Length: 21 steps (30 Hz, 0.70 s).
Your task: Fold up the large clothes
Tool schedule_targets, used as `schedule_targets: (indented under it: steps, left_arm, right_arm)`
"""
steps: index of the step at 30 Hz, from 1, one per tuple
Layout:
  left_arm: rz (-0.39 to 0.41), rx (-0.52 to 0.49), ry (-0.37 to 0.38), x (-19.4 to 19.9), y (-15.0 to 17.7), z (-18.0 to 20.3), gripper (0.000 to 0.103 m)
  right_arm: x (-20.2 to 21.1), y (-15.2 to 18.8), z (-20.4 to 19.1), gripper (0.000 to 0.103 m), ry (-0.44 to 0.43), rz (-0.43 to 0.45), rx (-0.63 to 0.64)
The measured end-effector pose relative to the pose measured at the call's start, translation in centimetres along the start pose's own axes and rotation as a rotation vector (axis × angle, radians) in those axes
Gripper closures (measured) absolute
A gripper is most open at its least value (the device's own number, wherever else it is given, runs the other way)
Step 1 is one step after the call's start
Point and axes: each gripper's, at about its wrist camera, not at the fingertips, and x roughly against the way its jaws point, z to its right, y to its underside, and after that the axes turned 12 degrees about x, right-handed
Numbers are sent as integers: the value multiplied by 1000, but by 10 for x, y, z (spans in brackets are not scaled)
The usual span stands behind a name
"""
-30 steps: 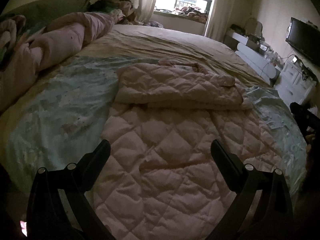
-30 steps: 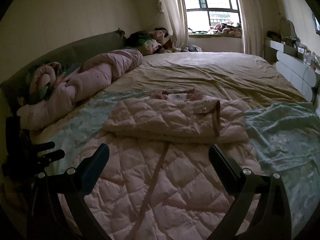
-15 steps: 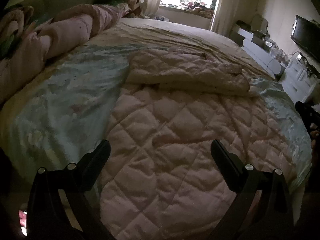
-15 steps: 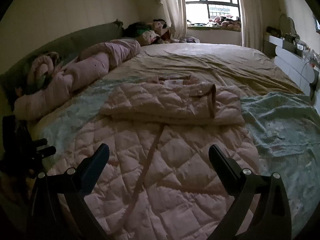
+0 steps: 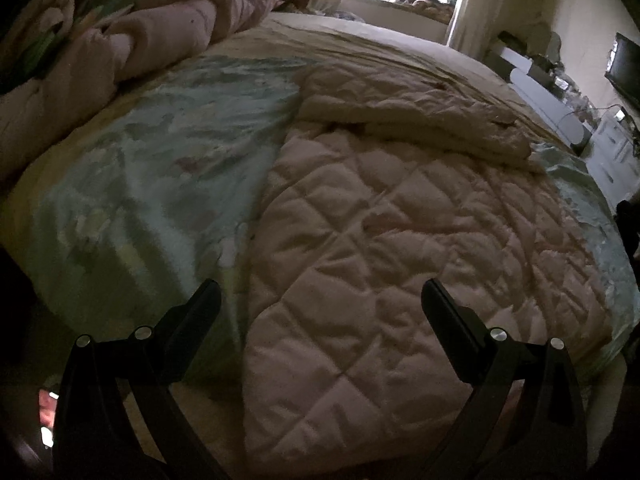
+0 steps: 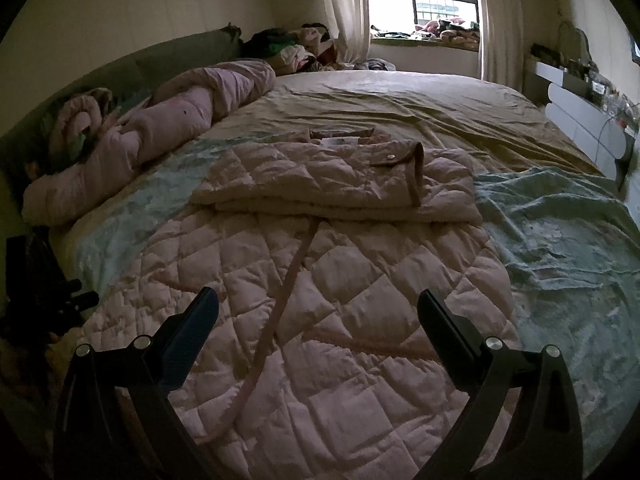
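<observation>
Both tools gape wide, empty: left tool (image 5: 320,312), right tool (image 6: 318,316). Quilted pink coat (image 6: 320,312) lies on the bed (image 6: 400,96), long axis running away from me; hem nearest, beneath both tools.

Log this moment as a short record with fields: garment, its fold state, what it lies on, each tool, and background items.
garment: pink quilted coat
fold state: sleeves folded across the chest; lower body spread flat toward the cameras
surface: teal printed sheet over a tan bedsheet
left tool: open, empty, above the coat's near left edge
right tool: open, empty, above the coat's hem
background: rolled pink duvet along the headboard, window, television
</observation>
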Motion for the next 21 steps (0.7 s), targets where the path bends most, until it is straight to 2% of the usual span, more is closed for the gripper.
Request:
schedule_targets:
  steps: [8,16,21]
  left_arm:
    - [-87,88,68,-4,17,-34,9]
    - [-136,116,122,-5,35,-50,10]
    - [-173,132,155,-9,42,-51,39]
  right_arm:
    - [4,11,3,4,1,-11,-6]
    - [9,30,11,4,6,-28,-24]
    - [15,39,19,4,16,-34,-31]
